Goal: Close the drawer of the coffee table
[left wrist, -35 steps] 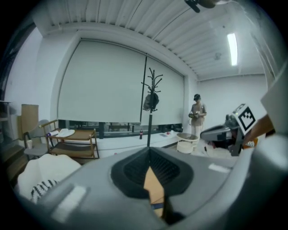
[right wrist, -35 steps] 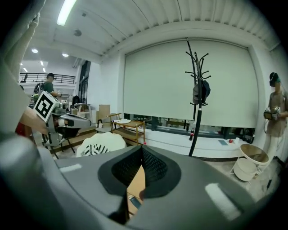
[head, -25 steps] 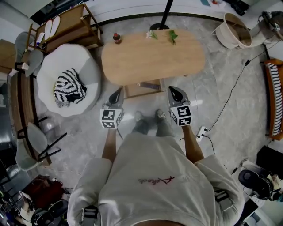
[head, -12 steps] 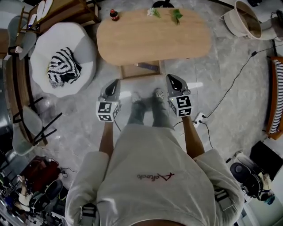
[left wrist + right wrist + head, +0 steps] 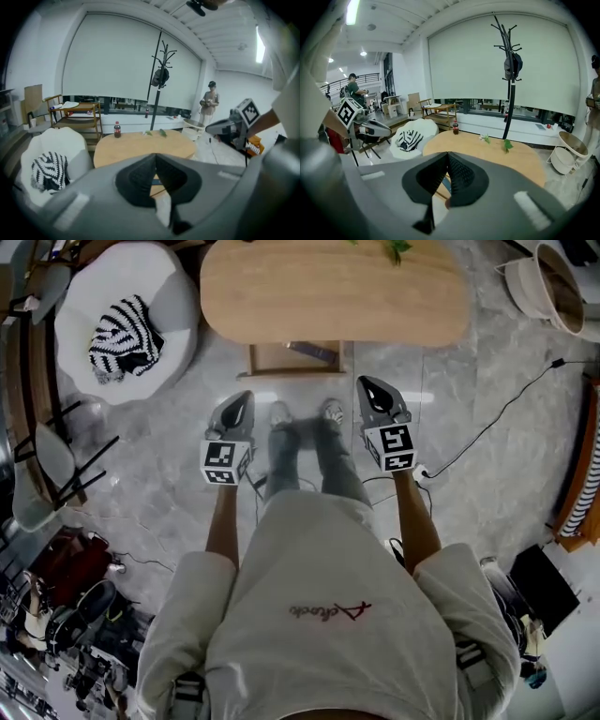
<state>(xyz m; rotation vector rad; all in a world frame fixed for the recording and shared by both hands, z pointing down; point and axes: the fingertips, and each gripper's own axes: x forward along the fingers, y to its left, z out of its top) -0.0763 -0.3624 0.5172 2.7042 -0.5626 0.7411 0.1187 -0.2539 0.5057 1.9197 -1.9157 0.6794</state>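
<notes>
As the person stands facing the table (image 5: 328, 296), the drawer (image 5: 281, 358) juts out from under its near edge, open, with a dark item (image 5: 315, 352) lying in it (too small to name). The left gripper (image 5: 244, 401) and the right gripper (image 5: 367, 386) are held out in front of the body, one on each side of the person's shoes (image 5: 279, 413). Both are short of the drawer and touch nothing. Each points forward and somewhat down.

The left gripper view shows its jaws pressed together with nothing between them. The tips meet in line with the table's near edge, and a sliver of the drawer shows just beneath them. The right gripper view tells the same — jaws together, empty, aimed at the near side of the tabletop.

On the far side of the table stand a bottle (image 5: 117, 129) and two small green sprigs (image 5: 161, 133). Behind it rises a coat rack (image 5: 159, 79).

Left of the table sits a white chair (image 5: 112, 282) with a striped cloth (image 5: 120, 338) on it. To the right a cable (image 5: 497, 418) runs across the floor (image 5: 450, 484), and a pale basket (image 5: 548, 287) stands past the table's right end.
</notes>
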